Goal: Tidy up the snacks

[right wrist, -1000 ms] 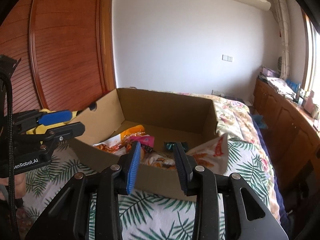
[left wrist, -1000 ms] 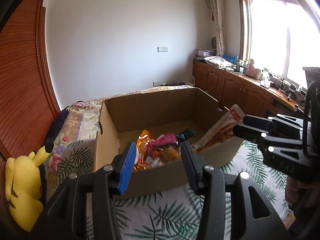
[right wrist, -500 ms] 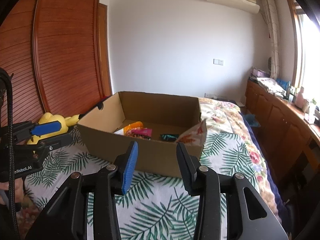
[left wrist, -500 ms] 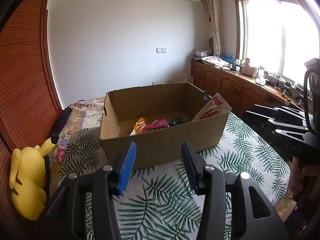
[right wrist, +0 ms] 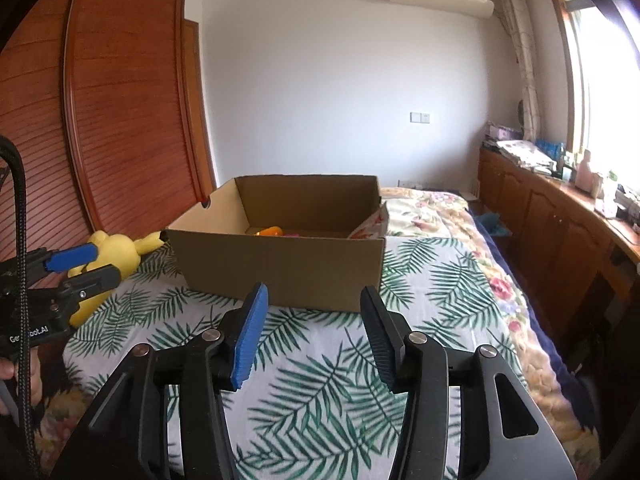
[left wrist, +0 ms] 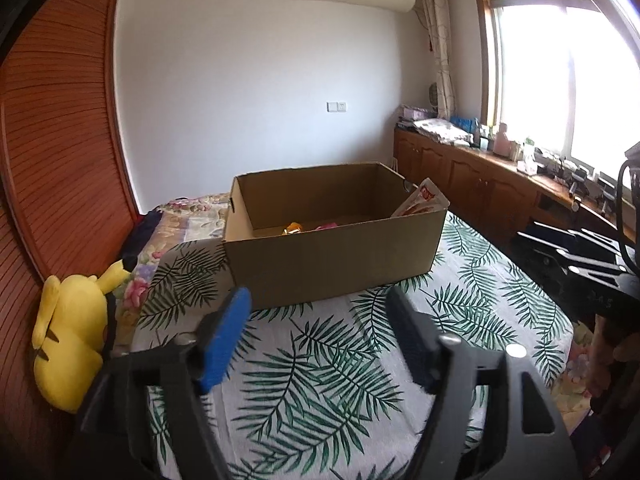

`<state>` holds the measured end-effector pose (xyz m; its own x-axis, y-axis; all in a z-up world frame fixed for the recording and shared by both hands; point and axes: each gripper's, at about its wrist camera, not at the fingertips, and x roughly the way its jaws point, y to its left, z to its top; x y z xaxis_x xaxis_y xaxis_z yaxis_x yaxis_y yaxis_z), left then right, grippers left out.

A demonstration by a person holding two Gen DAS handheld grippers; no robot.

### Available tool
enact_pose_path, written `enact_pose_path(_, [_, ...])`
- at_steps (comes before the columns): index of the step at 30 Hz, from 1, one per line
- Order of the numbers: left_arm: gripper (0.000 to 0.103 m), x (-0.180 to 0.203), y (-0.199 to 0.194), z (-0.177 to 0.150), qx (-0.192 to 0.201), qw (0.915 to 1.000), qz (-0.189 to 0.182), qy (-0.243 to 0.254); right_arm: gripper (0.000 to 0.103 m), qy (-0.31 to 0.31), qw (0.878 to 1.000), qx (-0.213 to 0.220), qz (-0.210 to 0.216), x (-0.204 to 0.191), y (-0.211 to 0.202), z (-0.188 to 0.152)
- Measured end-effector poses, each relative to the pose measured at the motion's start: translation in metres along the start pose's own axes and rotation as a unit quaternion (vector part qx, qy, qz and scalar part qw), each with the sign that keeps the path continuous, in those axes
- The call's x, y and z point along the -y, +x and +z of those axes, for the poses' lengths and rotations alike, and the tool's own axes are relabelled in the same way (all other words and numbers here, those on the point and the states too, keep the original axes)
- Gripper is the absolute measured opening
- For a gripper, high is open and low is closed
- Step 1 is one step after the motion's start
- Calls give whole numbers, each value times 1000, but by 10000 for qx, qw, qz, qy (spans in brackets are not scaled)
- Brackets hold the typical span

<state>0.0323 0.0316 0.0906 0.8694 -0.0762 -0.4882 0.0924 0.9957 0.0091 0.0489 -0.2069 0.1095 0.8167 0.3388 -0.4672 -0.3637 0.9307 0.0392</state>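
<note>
left gripper: jaws wide apart, nothing between them; hovers over the leaf-print bedspread, near side of the box.
right gripper: jaws wide apart as well, empty; same stand-off, near the box's front wall.
cardboard box: sits on the bed, far of both grippers, apart from the fingertips; open top, plain brown corrugated walls, rectangular.
snacks: inside the box. Orange packet and a pink packet just peek above the front wall; a white-and-red bag leans against the right inner wall and sticks up past the rim.
hidden: most of the box floor and the lower part of every packet are behind the front wall; print on the packets is too small to read. In the right wrist view the pink one is only a sliver.
cross-view: left gripper shows at the left edge of the right wrist view, blue pad up, jaws parted; right gripper is a dark, blurred mass at the right edge of the left wrist view.
pads: one blue ribbed finger pad, one black per gripper.
surroundings: yellow plush toy at the bed's left edge against the slatted wooden wardrobe.
</note>
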Motion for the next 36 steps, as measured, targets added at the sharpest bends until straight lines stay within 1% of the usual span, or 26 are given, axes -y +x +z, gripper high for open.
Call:
enact_pose_path(2, [75, 2, -8, -2, 19, 10000, 20, 12, 55, -7, 10000, 45, -34, 0, -11, -2])
enact_pose_path(4, [80, 3, -14, -5, 31, 10000, 15, -30, 62, 7, 9999, 94, -64, -1, -21, -4])
enact_pose_path(6, [86, 4, -21, -6, 62, 10000, -6, -77, 71, 8, 9999, 142, -77, -1, -28, -5])
enact_pose_path(7, [87, 6, -26, -8, 89, 9999, 4, -76, 73, 2, 9998, 167, -97, -2, -31, -5])
enact_pose_path(8, [91, 7, -29, -9, 107, 9999, 19, -63, 77, -10, 9997, 194, -129, -3, -34, -6])
enact_pose_path(9, [92, 8, -32, -10, 132, 9999, 39, -55, 82, -17, 9996, 222, -160, -4, -37, -7])
enact_pose_path(10, [92, 9, -35, -12, 156, 9998, 60, -58, 85, -9, 9995, 248, -189, -5, -40, -9])
enact_pose_path(11, [95, 9, -38, -14, 184, 9998, 87, -71, 89, -2, 9994, 267, -207, -7, -42, -10])
enact_pose_path(12, [98, 11, -41, -15, 210, 9997, 111, -86, 91, 2, 9993, 289, -247, -8, -44, -12])
enact_pose_path(13, [99, 12, -44, -17, 238, 9996, 115, -96, 92, 2, 9991, 299, -303, -10, -46, -14])
enact_pose_path(15, [99, 13, -48, -21, 276, 9995, 118, -81, 98, 6, 9987, 274, -425, -13, -47, -17])
enact_pose_path(20, [99, 21, -53, -30, 272, 9992, 282, -38, 99, 66, 9985, 309, -456, -18, -55, -25])
enact_pose_path(27, [99, 17, -54, -42, 189, 9993, 142, -284, 99, 108, 9978, 367, -545, -25, -63, -35])
enact_pose_path(36, [99, 16, -50, -53, 96, 9992, 214, -338, 99, 95, 9973, 357, -636, -27, -66, -46])
